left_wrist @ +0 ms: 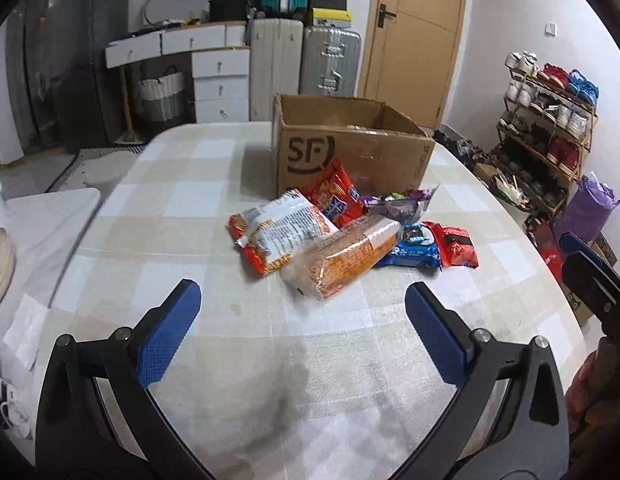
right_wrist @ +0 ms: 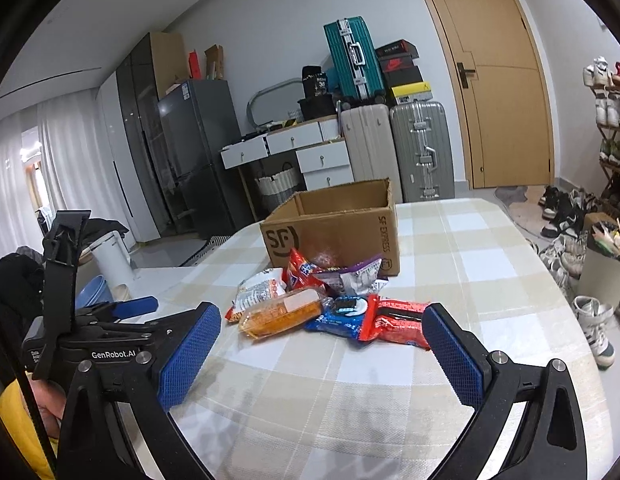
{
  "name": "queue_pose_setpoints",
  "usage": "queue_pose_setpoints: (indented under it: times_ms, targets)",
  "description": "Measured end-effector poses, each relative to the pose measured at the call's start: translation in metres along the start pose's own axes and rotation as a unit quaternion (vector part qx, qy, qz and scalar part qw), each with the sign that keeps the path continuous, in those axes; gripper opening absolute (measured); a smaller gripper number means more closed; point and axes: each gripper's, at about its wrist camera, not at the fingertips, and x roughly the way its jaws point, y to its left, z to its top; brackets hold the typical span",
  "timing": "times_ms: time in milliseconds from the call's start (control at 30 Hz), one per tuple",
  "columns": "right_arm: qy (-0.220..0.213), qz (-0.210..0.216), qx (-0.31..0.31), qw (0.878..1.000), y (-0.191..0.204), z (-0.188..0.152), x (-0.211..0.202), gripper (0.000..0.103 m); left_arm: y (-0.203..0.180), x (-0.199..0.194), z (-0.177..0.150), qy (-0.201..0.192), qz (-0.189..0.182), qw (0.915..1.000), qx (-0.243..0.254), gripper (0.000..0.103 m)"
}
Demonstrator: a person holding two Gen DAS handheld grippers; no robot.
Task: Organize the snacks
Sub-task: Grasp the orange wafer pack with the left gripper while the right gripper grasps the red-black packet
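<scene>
A pile of snack packets lies on the checked tablecloth in front of an open cardboard box (left_wrist: 350, 148) (right_wrist: 334, 228). Nearest is an orange cracker pack (left_wrist: 346, 258) (right_wrist: 279, 314), with a white-and-red bag (left_wrist: 275, 232) (right_wrist: 255, 288) to its left. Beside them lie a blue cookie pack (left_wrist: 414, 250) (right_wrist: 342, 316), a red packet (left_wrist: 456, 244) (right_wrist: 398, 322), a purple packet (left_wrist: 402, 204) (right_wrist: 354, 276) and a red bag (left_wrist: 334, 192) (right_wrist: 299, 270) leaning on the box. My left gripper (left_wrist: 301, 304) is open, short of the pile. My right gripper (right_wrist: 322, 332) is open too, with nothing in it.
The table's rounded edge (left_wrist: 550, 280) drops off at the right toward a shoe rack (left_wrist: 550, 128) and shoes on the floor (right_wrist: 590, 320). A white side surface (left_wrist: 41, 220) stands at the left. Suitcases (right_wrist: 398, 148), drawers and a door lie beyond the table.
</scene>
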Motion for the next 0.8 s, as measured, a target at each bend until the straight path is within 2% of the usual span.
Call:
queue_pose_setpoints:
  times_ms: [133, 433, 567, 667, 733, 767, 800]
  targets:
    - [0.011, -0.001, 0.004, 1.000, -0.010, 0.002, 0.011, 0.102, -0.003, 0.024, 0.008, 0.015, -0.004, 0.9999, 0.002, 0.102]
    - [0.029, 0.005, 0.035, 0.999, -0.035, 0.002, 0.038, 0.102, -0.031, 0.087, 0.031, 0.054, -0.035, 0.9968, 0.048, 0.102]
    - [0.040, 0.020, 0.042, 0.998, -0.041, 0.001, 0.046, 0.102, -0.043, 0.122, 0.041, 0.077, -0.063, 0.9930, 0.063, 0.101]
    - [0.039, 0.028, 0.045, 0.998, -0.045, 0.000, 0.050, 0.102, -0.043, 0.142, 0.045, 0.092, -0.082, 0.9909, 0.055, 0.094]
    - [0.040, 0.033, 0.050, 0.997, -0.048, -0.001, 0.053, 0.102, -0.042, 0.148, 0.047, 0.088, -0.089, 0.9909, 0.050, 0.091]
    - [0.042, 0.034, 0.054, 0.997, -0.050, -0.002, 0.054, 0.102, -0.042, 0.149, 0.047, 0.087, -0.092, 0.9906, 0.052, 0.086]
    - [0.044, 0.035, 0.057, 0.997, -0.052, -0.003, 0.055, 0.102, -0.043, 0.152, 0.048, 0.088, -0.096, 0.9899, 0.056, 0.077]
